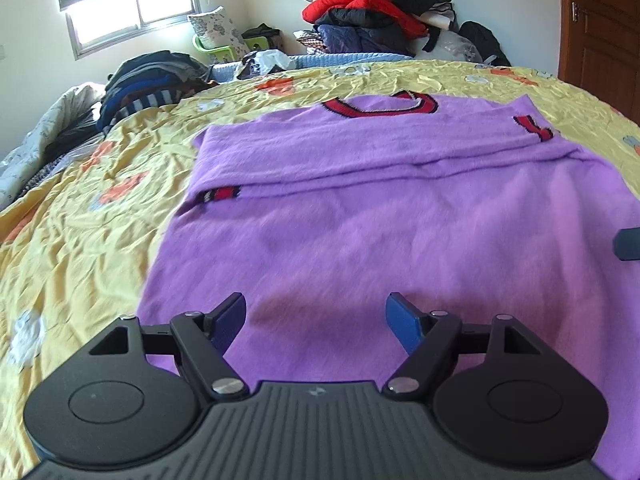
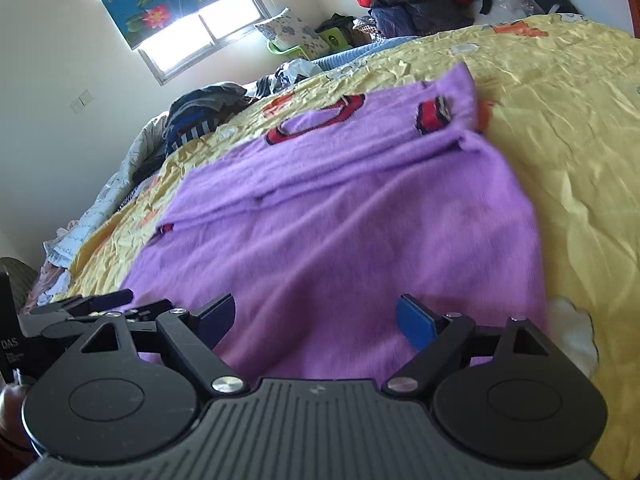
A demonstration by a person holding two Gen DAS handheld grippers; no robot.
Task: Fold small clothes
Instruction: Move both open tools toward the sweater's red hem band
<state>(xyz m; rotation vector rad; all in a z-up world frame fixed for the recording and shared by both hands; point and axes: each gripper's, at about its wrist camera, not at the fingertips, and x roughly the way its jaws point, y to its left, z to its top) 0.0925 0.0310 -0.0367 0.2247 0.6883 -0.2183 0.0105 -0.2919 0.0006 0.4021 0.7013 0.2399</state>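
A purple knit sweater with a red and black collar lies flat on the yellow bedspread, both sleeves folded across its body; it also shows in the right wrist view. My left gripper is open and empty, low over the sweater's near hem at its left part. My right gripper is open and empty, low over the hem at its right part. A tip of the right gripper shows at the right edge of the left wrist view. The left gripper shows at the left of the right wrist view.
The yellow floral bedspread covers the bed around the sweater. A heap of dark clothes lies at the far left. A pile of red and dark jackets stands at the back. A wooden door is on the right.
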